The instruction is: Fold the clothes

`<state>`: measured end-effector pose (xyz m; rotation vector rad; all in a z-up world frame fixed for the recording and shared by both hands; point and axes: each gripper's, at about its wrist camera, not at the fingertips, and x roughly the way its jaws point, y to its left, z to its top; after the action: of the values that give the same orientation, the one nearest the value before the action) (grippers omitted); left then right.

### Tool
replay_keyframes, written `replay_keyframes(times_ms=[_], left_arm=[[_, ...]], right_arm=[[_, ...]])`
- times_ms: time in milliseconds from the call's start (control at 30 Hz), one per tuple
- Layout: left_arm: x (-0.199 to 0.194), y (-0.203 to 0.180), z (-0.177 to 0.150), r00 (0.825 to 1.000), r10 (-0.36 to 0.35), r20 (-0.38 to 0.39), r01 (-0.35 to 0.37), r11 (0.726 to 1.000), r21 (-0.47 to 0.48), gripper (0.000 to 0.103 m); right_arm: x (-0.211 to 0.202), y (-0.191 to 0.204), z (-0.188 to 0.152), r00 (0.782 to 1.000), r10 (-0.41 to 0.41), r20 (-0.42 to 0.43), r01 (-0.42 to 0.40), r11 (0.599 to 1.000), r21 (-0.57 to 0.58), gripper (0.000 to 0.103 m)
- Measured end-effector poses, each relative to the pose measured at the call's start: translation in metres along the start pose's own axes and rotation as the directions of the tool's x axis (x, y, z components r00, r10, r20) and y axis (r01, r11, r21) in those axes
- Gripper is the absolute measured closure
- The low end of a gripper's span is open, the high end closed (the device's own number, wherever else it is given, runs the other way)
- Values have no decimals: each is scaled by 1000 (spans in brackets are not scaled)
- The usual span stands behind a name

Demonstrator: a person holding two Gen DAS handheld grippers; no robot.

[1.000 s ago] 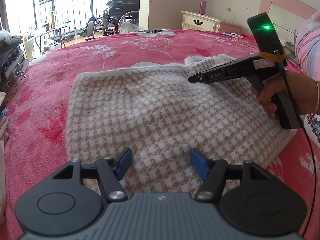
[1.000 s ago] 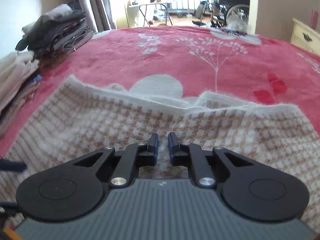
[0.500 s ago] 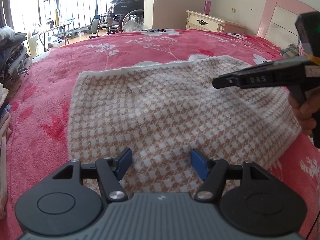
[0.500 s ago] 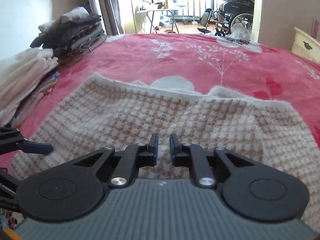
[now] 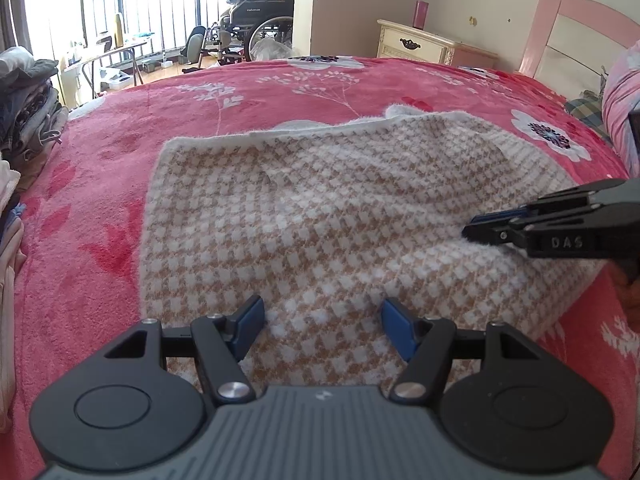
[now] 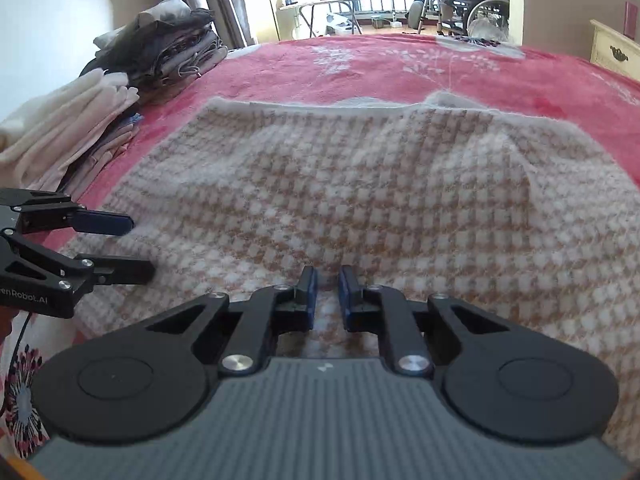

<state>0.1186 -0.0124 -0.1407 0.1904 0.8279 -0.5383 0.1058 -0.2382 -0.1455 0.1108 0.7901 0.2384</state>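
Note:
A beige-and-white houndstooth knit garment (image 5: 320, 208) (image 6: 360, 184) lies spread flat on the red floral blanket (image 5: 120, 168). My left gripper (image 5: 320, 308) hovers open over the garment's near edge, with only cloth below its blue pads. From the right wrist view it appears at the left (image 6: 142, 246), jaws apart. My right gripper (image 6: 328, 276) is shut to a narrow slit above the garment's near side, with nothing pinched. In the left wrist view its tips (image 5: 472, 230) sit just over the garment's right edge.
Stacks of folded clothes, dark (image 6: 160, 52) and white (image 6: 68, 120), line the bed's left side. A pink headboard (image 5: 576, 36), a pillow (image 5: 620, 112) and a cream nightstand (image 5: 424, 46) stand at the right. A wheelchair (image 5: 260, 20) stands beyond the bed.
My right gripper has drawn back from over the garment's far right part to its right edge, still shut. The left gripper has stayed put and open.

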Motion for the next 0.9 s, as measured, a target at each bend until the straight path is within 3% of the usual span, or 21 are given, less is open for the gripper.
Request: replay_keyframes(times_ms=[133, 200, 333, 433, 467, 533, 600, 733, 800, 867, 900], left_arm=[[-2, 1, 0, 1000, 0, -3, 0, 1000, -15, 36], [-2, 2, 0, 1000, -2, -3, 2, 1000, -19, 36], [0, 0, 0, 1000, 9, -5, -9, 1000, -10, 36], [-2, 2, 1, 1000, 3, -13, -3, 1000, -17, 36], [-2, 3, 1, 1000, 0, -14, 0, 1000, -22, 36], [-1, 4, 2, 1000, -1, -14, 1, 1000, -25, 36], [-1, 4, 2, 1000, 2, -13, -3, 1000, -24, 36], [-8, 5, 5, 1000, 3, -13, -4, 1000, -30, 36], [-17, 10, 6, 1000, -3, 8, 3, 999, -46, 36], [-26, 19, 9, 999, -13, 29, 15, 997, -73, 36], [-31, 23, 10, 999, -16, 39, 19, 996, -89, 36]], right_arm=[[-33, 7, 8, 999, 24, 44, -25, 999, 31, 91], [-29, 11, -4, 999, 32, 0, -32, 999, 4, 91], [-25, 12, -16, 999, 39, -11, -39, 999, -19, 91], [-57, 23, -8, 996, 67, 55, -64, 996, -64, 90], [-60, 26, -11, 997, 59, 50, -54, 994, -97, 90], [-45, 24, -26, 997, 64, -43, -68, 992, -103, 91], [-30, 16, -45, 996, 78, -54, -83, 992, -96, 91], [-61, 27, -31, 994, 105, 26, -101, 988, -120, 90], [-64, 38, -35, 990, 136, 34, -125, 967, -220, 90], [-43, 46, -53, 995, 85, -55, -99, 939, -331, 91], [-37, 46, -61, 996, 74, -48, -86, 925, -370, 91]])
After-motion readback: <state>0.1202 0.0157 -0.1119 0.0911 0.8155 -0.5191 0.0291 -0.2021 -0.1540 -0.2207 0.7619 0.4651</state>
